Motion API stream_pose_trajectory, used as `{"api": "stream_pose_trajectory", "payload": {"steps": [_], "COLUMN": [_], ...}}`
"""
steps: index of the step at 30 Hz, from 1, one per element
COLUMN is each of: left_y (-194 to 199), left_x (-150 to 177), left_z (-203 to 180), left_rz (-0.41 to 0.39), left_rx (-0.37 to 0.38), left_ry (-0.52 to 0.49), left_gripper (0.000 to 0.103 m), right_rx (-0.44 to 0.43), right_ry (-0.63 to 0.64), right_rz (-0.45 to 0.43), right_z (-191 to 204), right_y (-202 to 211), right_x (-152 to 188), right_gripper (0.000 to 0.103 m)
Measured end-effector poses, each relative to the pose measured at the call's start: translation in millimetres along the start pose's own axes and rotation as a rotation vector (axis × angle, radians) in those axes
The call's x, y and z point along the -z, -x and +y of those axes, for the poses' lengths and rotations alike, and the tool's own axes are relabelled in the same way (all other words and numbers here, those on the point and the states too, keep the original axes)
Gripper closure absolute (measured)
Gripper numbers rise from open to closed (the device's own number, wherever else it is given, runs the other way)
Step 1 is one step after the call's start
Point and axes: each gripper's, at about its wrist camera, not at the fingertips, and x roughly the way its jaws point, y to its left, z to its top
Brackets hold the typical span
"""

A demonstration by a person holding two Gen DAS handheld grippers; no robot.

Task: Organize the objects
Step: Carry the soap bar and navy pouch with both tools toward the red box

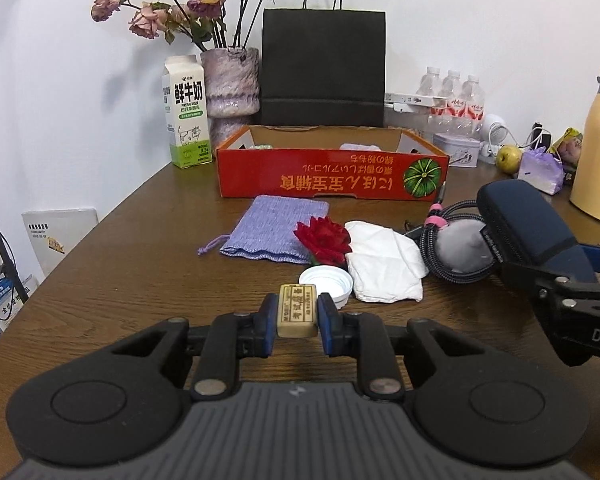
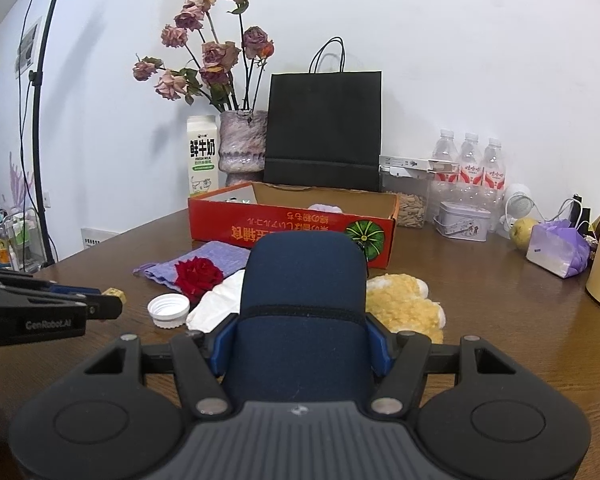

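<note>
My left gripper point(image 1: 297, 314) is shut on a small beige eraser point(image 1: 297, 311), just above the brown table. My right gripper point(image 2: 302, 340) is shut on a dark blue zip case point(image 2: 304, 300), also seen in the left wrist view point(image 1: 528, 224). In front lie a white bottle cap point(image 1: 327, 282), a red fabric rose point(image 1: 325, 238), a purple drawstring pouch point(image 1: 274, 227), a crumpled white tissue point(image 1: 384, 266), a coiled black cable point(image 1: 446, 236) and a yellow plush toy point(image 2: 408, 304). The red cardboard box point(image 1: 332, 176) stands open behind them.
At the back stand a milk carton point(image 1: 186, 114), a vase of dried roses point(image 1: 230, 80), a black paper bag point(image 1: 323, 68), water bottles point(image 1: 452, 96), a small tin point(image 1: 458, 150), a pear point(image 1: 508, 159) and a yellow flask point(image 1: 598, 148). The table edge runs along the left.
</note>
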Motion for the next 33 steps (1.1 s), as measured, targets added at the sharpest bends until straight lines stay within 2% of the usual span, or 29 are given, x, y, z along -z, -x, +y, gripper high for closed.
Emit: {"api": "stream_pose_trajectory", "payload": {"steps": [17,33], "left_y": [21,12], "left_x": [-21,-61], "left_z": [7,7], "left_rz": [-0.07,-0.131], "left_rx": [0.034,0.05], "left_ry": [0.022,0.031], "left_gripper": [0.082,0.082], "right_rx": [-0.019,-0.03], "right_ry": [0.004,0.011], "right_rz": [-0.011,-0.045], "right_z": [18,32], "right_y": [5,-10], "right_x": [-20,-59], "right_gripper": [0.04,0.04]}}
